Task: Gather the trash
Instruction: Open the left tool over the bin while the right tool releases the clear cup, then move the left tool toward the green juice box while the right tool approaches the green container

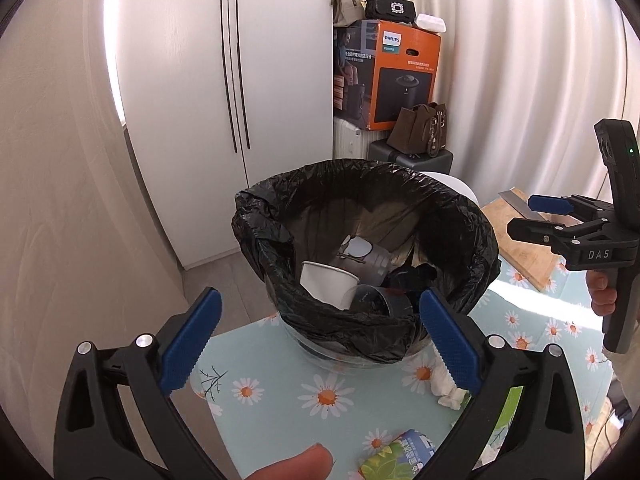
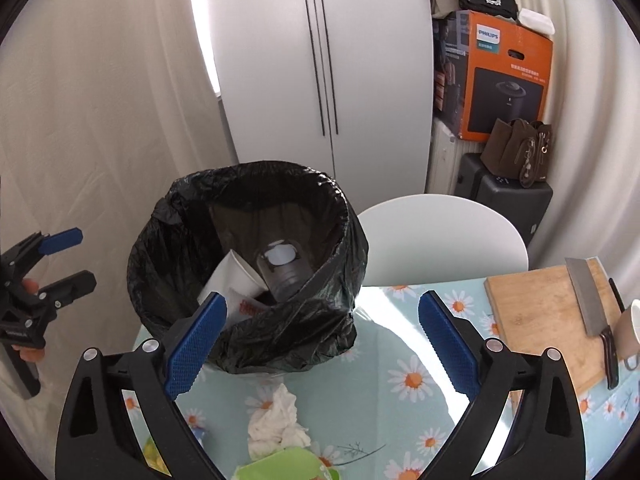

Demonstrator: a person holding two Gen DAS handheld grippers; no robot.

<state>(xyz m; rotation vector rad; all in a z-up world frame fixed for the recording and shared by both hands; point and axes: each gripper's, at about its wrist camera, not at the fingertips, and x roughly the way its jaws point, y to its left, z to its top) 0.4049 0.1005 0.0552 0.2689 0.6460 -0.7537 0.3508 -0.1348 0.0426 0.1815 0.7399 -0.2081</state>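
A bin lined with a black bag (image 1: 360,208) (image 2: 248,184) stands on the daisy tablecloth (image 1: 280,400). Inside lie a white paper cup (image 1: 328,284) (image 2: 236,276) and a grey plastic cup (image 1: 372,258) (image 2: 282,266). My left gripper (image 1: 320,340) is open and empty just in front of the bin. My right gripper (image 2: 320,344) is open and empty, to the right of the bin; it also shows in the left wrist view (image 1: 536,216). A crumpled white tissue (image 2: 276,424) (image 1: 446,384) and a green packet (image 2: 280,466) (image 1: 400,456) lie on the table.
A wooden cutting board (image 2: 544,320) with a cleaver (image 2: 588,300) and a mug (image 2: 632,332) sits at the right. A white chair (image 2: 440,236) stands behind the table. A white wardrobe (image 2: 320,60), boxes and bags are beyond.
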